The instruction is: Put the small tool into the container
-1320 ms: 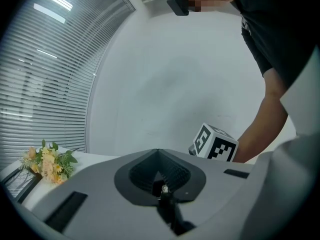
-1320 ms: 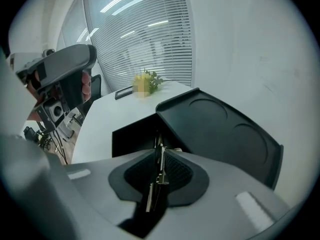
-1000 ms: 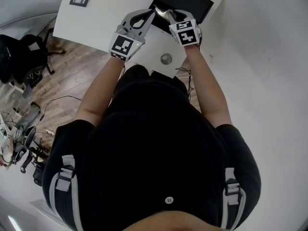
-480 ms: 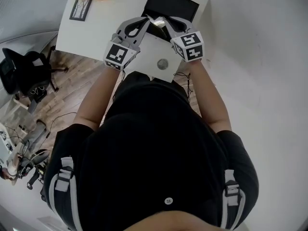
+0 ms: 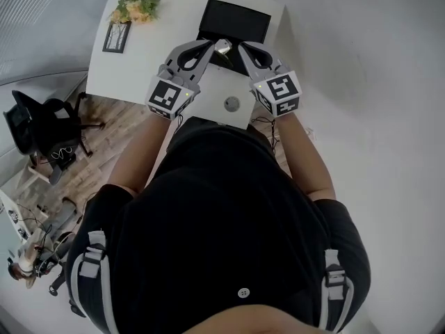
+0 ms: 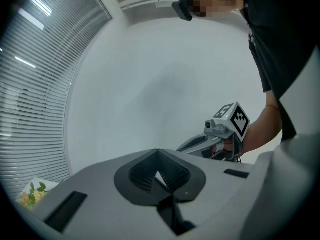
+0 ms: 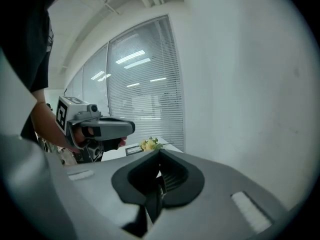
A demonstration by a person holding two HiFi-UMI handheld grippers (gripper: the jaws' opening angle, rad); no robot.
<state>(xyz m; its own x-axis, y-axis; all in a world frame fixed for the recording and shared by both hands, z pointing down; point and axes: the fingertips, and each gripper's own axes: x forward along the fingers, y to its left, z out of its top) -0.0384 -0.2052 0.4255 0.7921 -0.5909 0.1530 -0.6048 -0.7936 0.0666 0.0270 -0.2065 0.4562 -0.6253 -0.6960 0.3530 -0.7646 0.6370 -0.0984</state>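
The container, a shallow black tray (image 5: 234,19), lies at the far side of the white table (image 5: 167,5). Both grippers hang above the table just before the tray's near edge, tips turned towards each other. A small shiny tool (image 5: 222,46) shows between the tips, seemingly in my right gripper (image 5: 243,47), whose jaws are shut with a thin pale sliver between the pads (image 7: 161,188). My left gripper (image 5: 211,44) is shut with nothing visible in it; its pads (image 6: 172,174) meet. Each gripper view looks up at wall and shows the other gripper (image 6: 220,134) (image 7: 95,129).
A round disc (image 5: 231,104) sits in the table near the front edge. Yellow flowers (image 5: 135,7) and a framed picture (image 5: 116,36) lie at the table's left. A black chair (image 5: 42,124) and cables stand on the wood floor to the left. Window blinds (image 7: 145,99) line one wall.
Both grippers, still close together with the shiny tool between them, have drawn back from over the tray's front towards the person. The head view now takes in more of the table.
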